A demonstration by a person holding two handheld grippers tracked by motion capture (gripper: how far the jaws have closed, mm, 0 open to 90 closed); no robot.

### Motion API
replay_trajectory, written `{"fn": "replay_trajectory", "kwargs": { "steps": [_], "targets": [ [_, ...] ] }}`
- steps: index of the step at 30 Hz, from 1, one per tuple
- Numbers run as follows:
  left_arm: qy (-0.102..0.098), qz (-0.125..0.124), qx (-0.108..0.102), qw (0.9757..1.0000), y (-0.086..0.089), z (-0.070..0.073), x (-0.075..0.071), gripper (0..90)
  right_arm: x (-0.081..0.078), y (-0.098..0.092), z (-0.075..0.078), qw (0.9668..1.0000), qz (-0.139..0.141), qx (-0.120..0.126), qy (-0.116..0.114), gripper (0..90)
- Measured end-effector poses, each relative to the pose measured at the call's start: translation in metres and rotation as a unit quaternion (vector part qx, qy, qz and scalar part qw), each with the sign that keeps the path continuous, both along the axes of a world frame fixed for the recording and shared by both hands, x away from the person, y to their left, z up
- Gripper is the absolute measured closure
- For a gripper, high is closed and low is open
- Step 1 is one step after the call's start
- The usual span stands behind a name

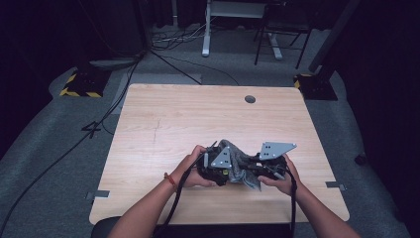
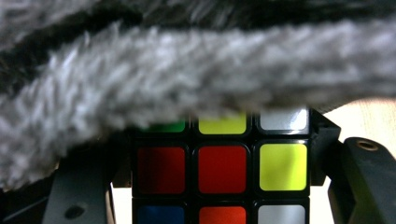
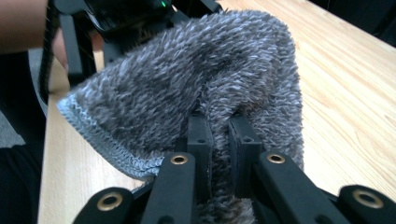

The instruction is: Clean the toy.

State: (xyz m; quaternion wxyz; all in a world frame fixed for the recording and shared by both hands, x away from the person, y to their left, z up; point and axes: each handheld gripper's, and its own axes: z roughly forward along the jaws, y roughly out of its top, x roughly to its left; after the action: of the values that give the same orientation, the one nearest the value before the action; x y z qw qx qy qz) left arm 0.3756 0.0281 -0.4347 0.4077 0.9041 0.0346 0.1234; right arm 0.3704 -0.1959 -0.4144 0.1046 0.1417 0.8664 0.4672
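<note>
A Rubik's cube (image 2: 222, 168) with red, yellow, green, white and blue stickers sits between the jaws of my left gripper (image 2: 219, 186), which is shut on it. A grey fluffy cloth (image 2: 187, 70) hangs over the cube's top. My right gripper (image 3: 220, 135) is shut on a fold of this cloth (image 3: 187, 79), which drapes over the left gripper (image 3: 130, 18) beyond it. In the high view both grippers, left (image 1: 225, 171) and right (image 1: 250, 171), meet at the near middle of the table with the cloth (image 1: 242, 161) bunched between them.
The light wooden table (image 1: 198, 114) has a round cable hole (image 1: 250, 99) near its far edge. Cables cross the floor at the left, and a yellow-and-black striped base (image 1: 81, 84) stands beyond the far left corner.
</note>
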Motion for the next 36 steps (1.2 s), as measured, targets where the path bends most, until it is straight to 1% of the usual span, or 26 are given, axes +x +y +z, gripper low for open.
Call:
{"fn": "replay_trajectory", "kwargs": {
  "steps": [3, 5, 6, 8, 10, 12, 13, 15, 16, 18, 19, 20, 21, 23, 24, 25, 26, 29, 30, 32, 33, 35, 36],
  "targets": [
    [-0.003, -0.003, -0.012, 0.9999, 0.004, 0.005, -0.001, 33.5, 0.01, -0.008, -0.009, 0.9995, -0.018, -0.01, 0.023, 81.6],
    [-0.003, -0.004, -0.027, 0.9996, 0.008, 0.009, -0.002, 33.5, 0.015, -0.013, -0.015, 0.9987, -0.028, -0.011, 0.041, 81.6],
    [-0.002, -0.007, -0.035, 0.9993, 0.009, 0.01, -0.001, 33.5, 0.017, -0.015, -0.018, 0.9983, -0.029, -0.016, 0.049, 81.6],
    [-0.001, -0.009, -0.049, 0.9987, 0.012, 0.013, -0.001, 33.5, 0.019, -0.016, -0.021, 0.9979, -0.025, -0.025, 0.054, 81.5],
    [-0.003, -0.011, -0.056, 0.9983, 0.013, 0.014, -0.002, 33.5, 0.02, -0.015, -0.026, 0.9975, -0.021, -0.036, 0.057, 81.5],
    [0.0, -0.016, -0.058, 0.9982, 0.012, 0.014, -0.003, 33.5, 0.021, -0.013, -0.029, 0.9972, -0.016, -0.039, 0.062, 81.4],
    [-0.001, -0.018, -0.056, 0.9982, 0.012, 0.014, -0.003, 33.5, 0.022, -0.013, -0.029, 0.9972, -0.014, -0.036, 0.065, 81.4],
    [0.007, -0.024, -0.061, 0.9978, 0.011, 0.011, -0.003, 33.5, 0.021, -0.012, -0.03, 0.9969, 0.001, -0.019, 0.076, 81.4],
    [0.007, -0.027, -0.06, 0.9978, 0.01, 0.011, -0.002, 33.4, 0.021, -0.012, -0.029, 0.9967, 0.007, -0.012, 0.08, 81.4],
    [0.019, -0.033, -0.073, 0.9966, 0.011, 0.009, -0.001, 33.3, 0.019, -0.011, -0.028, 0.9962, 0.021, 0.001, 0.085, 81.5],
    [0.026, -0.034, -0.084, 0.9956, 0.013, 0.009, -0.001, 33.2, 0.019, -0.011, -0.028, 0.996, 0.024, 0.004, 0.086, 81.6],
    [0.023, -0.035, -0.087, 0.9953, 0.015, 0.009, 0.0, 33.2, 0.019, -0.012, -0.028, 0.9952, 0.025, 0.015, 0.093, 81.6],
    [0.025, -0.034, -0.09, 0.995, 0.016, 0.01, 0.001, 33.1, 0.02, -0.014, -0.027, 0.9944, 0.026, 0.029, 0.098, 81.6],
    [0.023, -0.033, -0.091, 0.9951, 0.016, 0.01, 0.002, 32.8, 0.021, -0.016, -0.025, 0.9935, 0.026, 0.042, 0.102, 81.7],
    [0.023, -0.032, -0.085, 0.9956, 0.016, 0.01, 0.001, 32.7, 0.021, -0.017, -0.025, 0.9931, 0.026, 0.048, 0.104, 81.7],
    [0.021, -0.033, -0.082, 0.9959, 0.015, 0.01, 0.001, 32.7, 0.02, -0.017, -0.024, 0.9932, 0.025, 0.049, 0.102, 81.7],
    [0.019, -0.029, -0.083, 0.9959, 0.014, 0.009, 0.0, 32.7, 0.02, -0.017, -0.023, 0.9935, 0.025, 0.047, 0.1, 81.7],
    [0.008, -0.026, -0.073, 0.997, 0.012, 0.01, -0.002, 32.8, 0.018, -0.018, -0.02, 0.9946, 0.021, 0.045, 0.091, 81.7],
    [0.01, -0.025, -0.071, 0.9971, 0.012, 0.01, -0.002, 32.9, 0.018, -0.019, -0.019, 0.9946, 0.02, 0.046, 0.091, 81.6],
    [0.007, -0.02, -0.061, 0.9979, 0.012, 0.009, -0.001, 32.9, 0.017, -0.019, -0.016, 0.9953, 0.018, 0.044, 0.085, 81.6],
    [0.009, -0.015, -0.06, 0.9981, 0.011, 0.008, -0.001, 32.9, 0.017, -0.019, -0.015, 0.9955, 0.017, 0.044, 0.082, 81.6],
    [0.015, -0.012, -0.059, 0.9981, 0.011, 0.006, 0.0, 32.9, 0.018, -0.02, -0.014, 0.9949, 0.02, 0.051, 0.085, 81.6],
    [0.015, -0.011, -0.054, 0.9984, 0.011, 0.006, 0.0, 32.9, 0.018, -0.02, -0.014, 0.9949, 0.02, 0.052, 0.084, 81.6]
  ]
}}
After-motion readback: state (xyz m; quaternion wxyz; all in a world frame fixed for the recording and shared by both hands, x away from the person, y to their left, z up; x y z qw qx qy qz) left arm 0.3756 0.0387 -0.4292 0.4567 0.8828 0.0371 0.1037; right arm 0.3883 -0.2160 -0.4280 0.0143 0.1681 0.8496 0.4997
